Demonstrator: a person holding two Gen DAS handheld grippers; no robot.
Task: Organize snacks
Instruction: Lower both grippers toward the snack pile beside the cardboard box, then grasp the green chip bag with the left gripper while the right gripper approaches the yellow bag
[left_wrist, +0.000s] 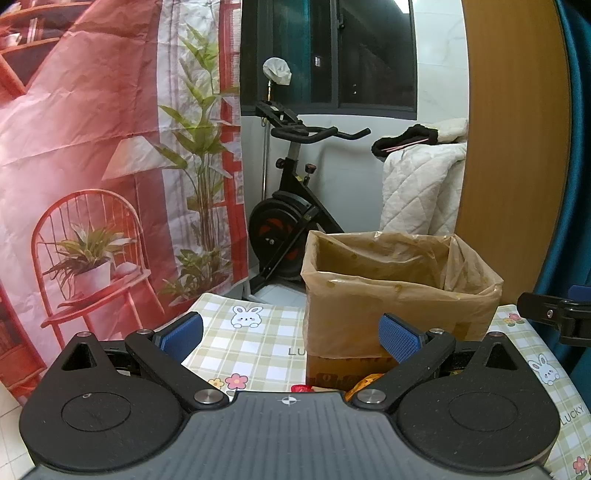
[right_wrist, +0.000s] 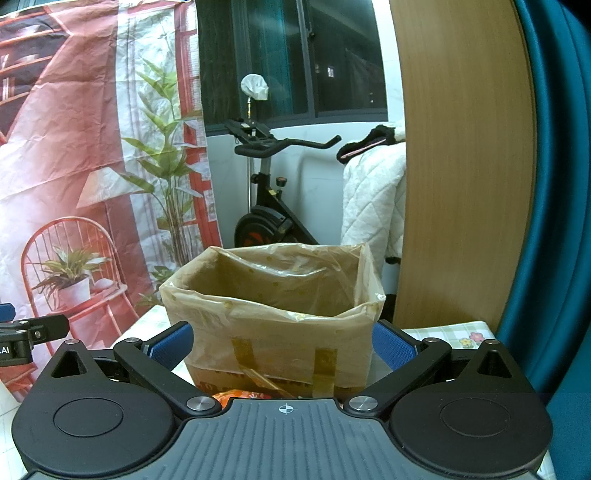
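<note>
A cardboard box lined with a brown plastic bag (left_wrist: 391, 295) stands on the checked tablecloth (left_wrist: 240, 343); it also shows in the right wrist view (right_wrist: 280, 321). My left gripper (left_wrist: 291, 338) is open and empty, in front of and left of the box. My right gripper (right_wrist: 282, 345) is open and empty, its blue pads (right_wrist: 391, 347) either side of the box front. Orange and red snack packets (left_wrist: 364, 382) peek out at the box's foot, mostly hidden behind the gripper bodies; one shows in the right wrist view (right_wrist: 236, 397).
A printed red backdrop (left_wrist: 92, 166) hangs on the left. An exercise bike (left_wrist: 288, 206) and a white quilt (left_wrist: 421, 184) stand behind the table. A wooden panel (left_wrist: 513, 147) rises at the right. The other gripper shows at the frame edges (left_wrist: 554, 317) (right_wrist: 29, 336).
</note>
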